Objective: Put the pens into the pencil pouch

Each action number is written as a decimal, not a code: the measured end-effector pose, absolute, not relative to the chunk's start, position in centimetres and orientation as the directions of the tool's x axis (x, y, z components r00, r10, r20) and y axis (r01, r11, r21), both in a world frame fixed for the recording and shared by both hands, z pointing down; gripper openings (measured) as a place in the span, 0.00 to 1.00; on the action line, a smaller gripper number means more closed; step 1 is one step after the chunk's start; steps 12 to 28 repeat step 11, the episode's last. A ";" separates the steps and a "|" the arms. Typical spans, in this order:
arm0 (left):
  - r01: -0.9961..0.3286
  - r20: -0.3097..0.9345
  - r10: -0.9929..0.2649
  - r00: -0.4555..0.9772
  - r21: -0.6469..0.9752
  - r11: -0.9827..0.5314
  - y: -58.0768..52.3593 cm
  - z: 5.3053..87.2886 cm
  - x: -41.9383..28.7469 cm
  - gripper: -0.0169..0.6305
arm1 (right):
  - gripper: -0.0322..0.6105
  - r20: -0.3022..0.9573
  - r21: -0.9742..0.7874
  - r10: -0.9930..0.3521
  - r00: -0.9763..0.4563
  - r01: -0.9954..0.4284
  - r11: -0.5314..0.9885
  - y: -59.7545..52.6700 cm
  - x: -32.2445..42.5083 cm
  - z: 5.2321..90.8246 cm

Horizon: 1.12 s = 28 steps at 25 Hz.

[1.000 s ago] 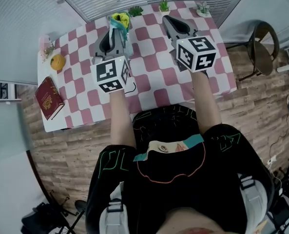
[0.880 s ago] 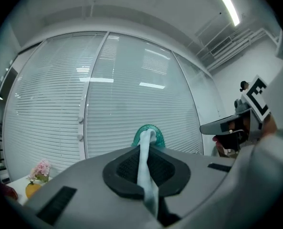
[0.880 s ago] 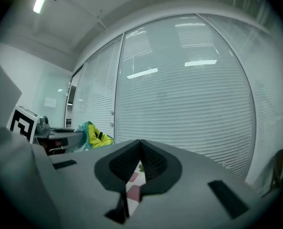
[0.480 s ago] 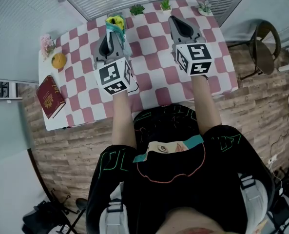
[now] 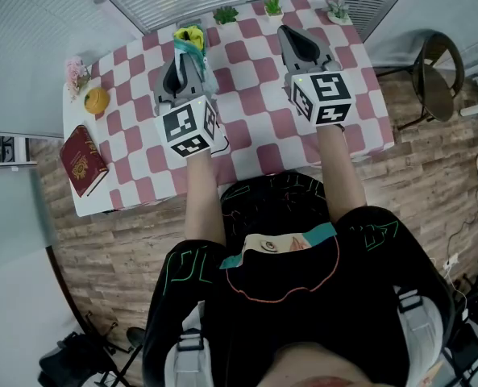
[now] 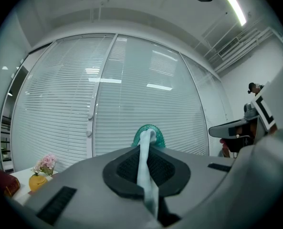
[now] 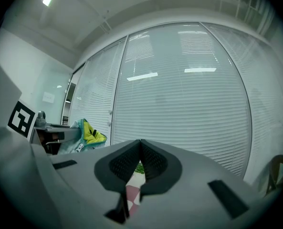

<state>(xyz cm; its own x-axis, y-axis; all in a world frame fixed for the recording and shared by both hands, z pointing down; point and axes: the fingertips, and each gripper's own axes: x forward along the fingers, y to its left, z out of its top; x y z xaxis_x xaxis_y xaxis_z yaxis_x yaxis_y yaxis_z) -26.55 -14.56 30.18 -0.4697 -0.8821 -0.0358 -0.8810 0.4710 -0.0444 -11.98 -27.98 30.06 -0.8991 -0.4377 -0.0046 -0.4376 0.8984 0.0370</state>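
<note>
Neither tong had shifted much. Clamped in the left gripper (image 6: 143,147), the pencil pouch (image 5: 192,36) stood at its tips. The right gripper (image 7: 140,149), closed and empty, waited alongside, pens unseen.

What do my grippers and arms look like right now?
Both the left gripper and right gripper are grey wedge-shaped shells, each with a white cube of black square markers at the rear. Fingers carry black textured pads. No cables show. Black short sleeves with green line print.
</note>
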 end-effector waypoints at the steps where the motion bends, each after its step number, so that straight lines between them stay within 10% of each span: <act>1: -0.881 -0.036 -0.882 -0.469 -0.043 0.470 -14.6 30.2 -26.5 0.03 | 0.05 -0.006 0.038 -0.437 -0.899 -0.437 0.898 -28.0 -11.9 30.0; 28: -0.882 -0.038 -0.882 -0.469 -0.035 0.471 -14.8 30.5 -26.7 0.03 | 0.05 -0.013 0.043 -0.432 -0.902 -0.433 0.901 -28.1 -11.9 30.0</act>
